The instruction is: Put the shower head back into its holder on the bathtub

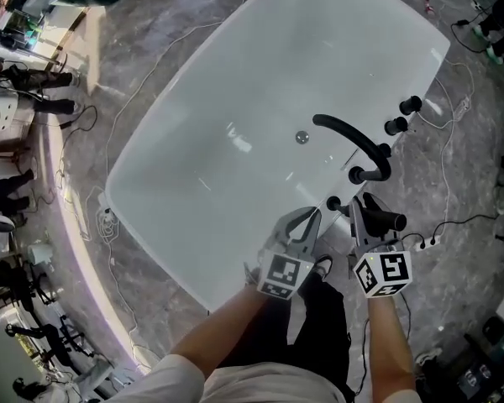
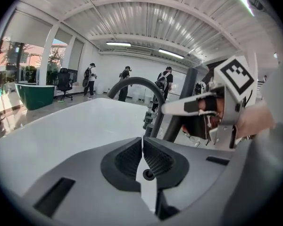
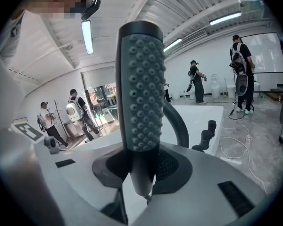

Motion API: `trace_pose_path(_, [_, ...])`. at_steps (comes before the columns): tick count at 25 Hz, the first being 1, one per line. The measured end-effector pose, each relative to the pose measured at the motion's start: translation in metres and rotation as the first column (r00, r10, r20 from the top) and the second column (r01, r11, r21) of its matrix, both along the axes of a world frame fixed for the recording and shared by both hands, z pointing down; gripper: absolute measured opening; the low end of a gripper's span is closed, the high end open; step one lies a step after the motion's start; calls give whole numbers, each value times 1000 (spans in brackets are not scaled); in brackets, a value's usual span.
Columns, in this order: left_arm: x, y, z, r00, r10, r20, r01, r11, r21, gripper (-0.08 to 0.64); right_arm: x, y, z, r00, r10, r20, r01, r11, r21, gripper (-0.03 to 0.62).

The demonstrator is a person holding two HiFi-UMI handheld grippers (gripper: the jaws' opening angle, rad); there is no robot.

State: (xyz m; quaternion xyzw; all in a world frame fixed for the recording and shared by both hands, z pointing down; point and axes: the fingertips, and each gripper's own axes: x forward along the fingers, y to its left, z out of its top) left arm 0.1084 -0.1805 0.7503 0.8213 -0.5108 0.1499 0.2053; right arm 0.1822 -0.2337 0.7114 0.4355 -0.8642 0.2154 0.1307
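The black shower head (image 3: pixel 141 79) stands upright with its nubbed face toward the camera, its stem clamped in my right gripper (image 3: pixel 142 171). In the head view that gripper (image 1: pixel 363 208) hovers over the near rim of the white bathtub (image 1: pixel 235 74), the shower head (image 1: pixel 389 220) sticking out to its right. Just ahead are the curved black spout (image 1: pixel 353 137) and a small black fitting (image 1: pixel 333 202) on the rim. I cannot tell which fitting is the holder. My left gripper (image 1: pixel 311 217) is beside the right one, shut (image 2: pixel 142 140) and empty.
Two black knobs (image 1: pixel 410 104) stand on the tub rim beyond the spout. Cables and a power strip (image 1: pixel 422 242) lie on the marble floor to the right. Several people stand far off, and a green tub (image 2: pixel 33 94) is in the background.
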Motion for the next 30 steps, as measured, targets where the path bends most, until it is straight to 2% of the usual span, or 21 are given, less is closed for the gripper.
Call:
trace_pose_path(9, [-5,4,16,999,-47,-19,47,999,19,11,-7,7,89,988,-61,-143,59,998,-17,107])
trace_pose_path(16, [-9,6,29,997,-70,-17,71,997,10,9,-8,7,131,981,-73,-179,64,996,-54,107])
trace_pose_path(20, [-9,10,37,997,-80,-19,80,997,0,8,-7,5,147,980,-79,-184,66,995,-74,107])
trace_pose_path(30, [-14,20,43,997,-73,-7,73,997,-8,8,-23,16,152,961,-119,-250,111,993,-46,109])
